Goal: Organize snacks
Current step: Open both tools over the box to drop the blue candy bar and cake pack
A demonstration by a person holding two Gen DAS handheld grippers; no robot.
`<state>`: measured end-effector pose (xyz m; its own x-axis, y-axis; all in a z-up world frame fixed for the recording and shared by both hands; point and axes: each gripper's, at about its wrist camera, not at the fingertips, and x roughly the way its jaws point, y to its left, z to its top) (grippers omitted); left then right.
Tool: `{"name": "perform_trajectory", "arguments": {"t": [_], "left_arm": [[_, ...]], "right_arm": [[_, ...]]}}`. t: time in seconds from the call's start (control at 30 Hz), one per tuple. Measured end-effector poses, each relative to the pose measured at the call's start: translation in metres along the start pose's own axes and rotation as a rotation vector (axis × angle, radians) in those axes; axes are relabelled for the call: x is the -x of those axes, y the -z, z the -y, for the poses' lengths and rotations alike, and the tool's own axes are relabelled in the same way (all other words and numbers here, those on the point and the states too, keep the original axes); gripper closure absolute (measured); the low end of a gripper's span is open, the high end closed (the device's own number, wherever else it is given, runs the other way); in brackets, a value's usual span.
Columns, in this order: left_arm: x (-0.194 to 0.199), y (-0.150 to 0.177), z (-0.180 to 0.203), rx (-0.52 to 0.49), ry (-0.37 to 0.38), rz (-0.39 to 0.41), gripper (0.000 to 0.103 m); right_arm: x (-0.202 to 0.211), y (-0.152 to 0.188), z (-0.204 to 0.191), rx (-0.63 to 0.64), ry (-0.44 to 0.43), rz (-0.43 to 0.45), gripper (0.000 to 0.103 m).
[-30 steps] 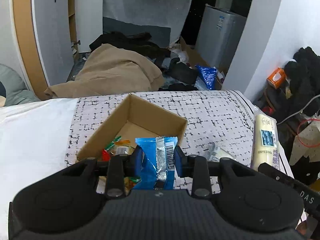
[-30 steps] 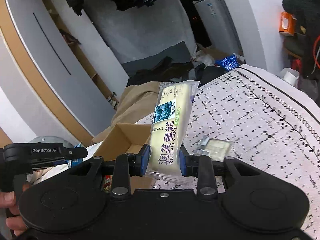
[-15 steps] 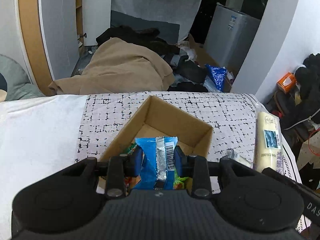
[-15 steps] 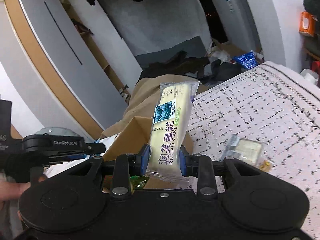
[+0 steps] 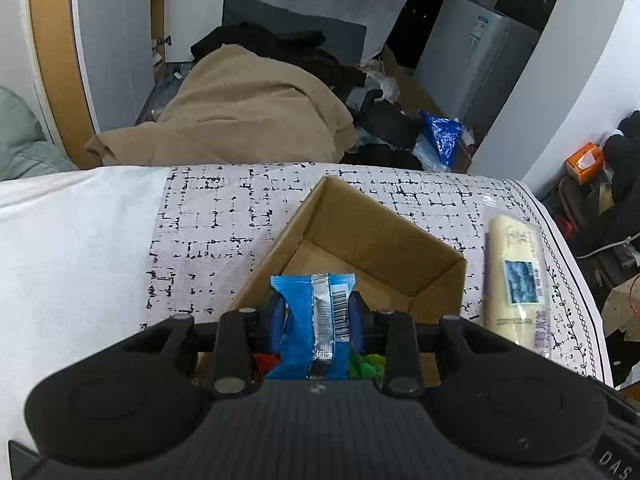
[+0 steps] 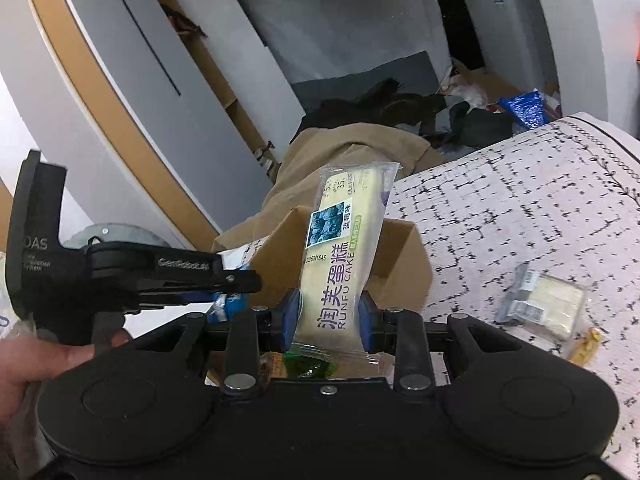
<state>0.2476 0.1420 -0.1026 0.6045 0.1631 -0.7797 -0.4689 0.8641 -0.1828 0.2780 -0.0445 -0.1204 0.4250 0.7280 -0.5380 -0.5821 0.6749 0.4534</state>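
Note:
My left gripper (image 5: 316,320) is shut on a blue snack packet (image 5: 316,332) and holds it over the near part of an open cardboard box (image 5: 372,232). Red and green wrappers lie in the box under the packet. My right gripper (image 6: 328,316) is shut on a long pale Runfu cake bar (image 6: 340,256), held upright just right of the box (image 6: 404,256). The cake bar also shows in the left wrist view (image 5: 516,280). The left gripper shows in the right wrist view (image 6: 224,280), with the blue packet in it.
A clear-wrapped pale snack (image 6: 548,304) and a small yellow wrapper (image 6: 586,346) lie on the black-and-white patterned cloth (image 6: 520,208) right of the box. Beyond the table edge are a tan blanket (image 5: 248,112), dark clothes and a grey cabinet (image 5: 476,56).
Both grippers have moved toward the box with their snacks still held. The blue packet now hangs over the box's inside. The cake bar has come close beside the box.

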Motion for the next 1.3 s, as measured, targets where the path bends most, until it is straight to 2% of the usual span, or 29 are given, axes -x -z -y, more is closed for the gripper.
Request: {"name": "perform_trajectory", "arguments": {"t": [0.37,0.47,0.5,0.53,0.6,0.7,0.77,0.83,0.97,1.3], "left_arm": [[-0.017,-0.011,-0.003,-0.013,0.044,-0.035,0.07],[-0.017,-0.012,-0.004,-0.01,0.06,-0.039,0.07],[-0.017,-0.012,-0.004,-0.008,0.062,-0.04,0.07],[-0.018,-0.012,-0.005,-0.005,0.065,-0.049,0.066],[-0.02,-0.011,-0.006,0.011,0.079,-0.074,0.064],[-0.02,-0.009,-0.006,0.02,0.076,-0.096,0.054],[-0.017,-0.008,-0.004,0.016,0.055,-0.094,0.047],[-0.013,-0.008,-0.002,0.013,0.042,-0.087,0.042],[-0.003,-0.007,0.007,0.002,0.017,-0.069,0.024],[0.016,0.008,0.031,-0.047,-0.02,-0.061,0.021]], "right_arm": [[-0.016,0.002,-0.015,0.022,-0.035,-0.021,0.072],[-0.015,0.004,-0.02,0.045,-0.037,-0.02,0.058],[-0.012,0.004,-0.021,0.051,-0.04,-0.015,0.049],[-0.01,0.003,-0.022,0.052,-0.039,-0.008,0.044],[-0.005,0.002,-0.021,0.045,-0.034,-0.006,0.042],[0.002,0.0,-0.016,0.029,-0.012,-0.007,0.038],[0.008,-0.001,-0.01,0.015,0.002,-0.006,0.035],[0.015,-0.001,-0.003,-0.008,0.021,-0.002,0.027],[0.03,0.001,0.012,-0.038,0.06,0.007,0.024],[0.058,0.001,0.036,-0.089,0.119,0.052,0.017]]}}
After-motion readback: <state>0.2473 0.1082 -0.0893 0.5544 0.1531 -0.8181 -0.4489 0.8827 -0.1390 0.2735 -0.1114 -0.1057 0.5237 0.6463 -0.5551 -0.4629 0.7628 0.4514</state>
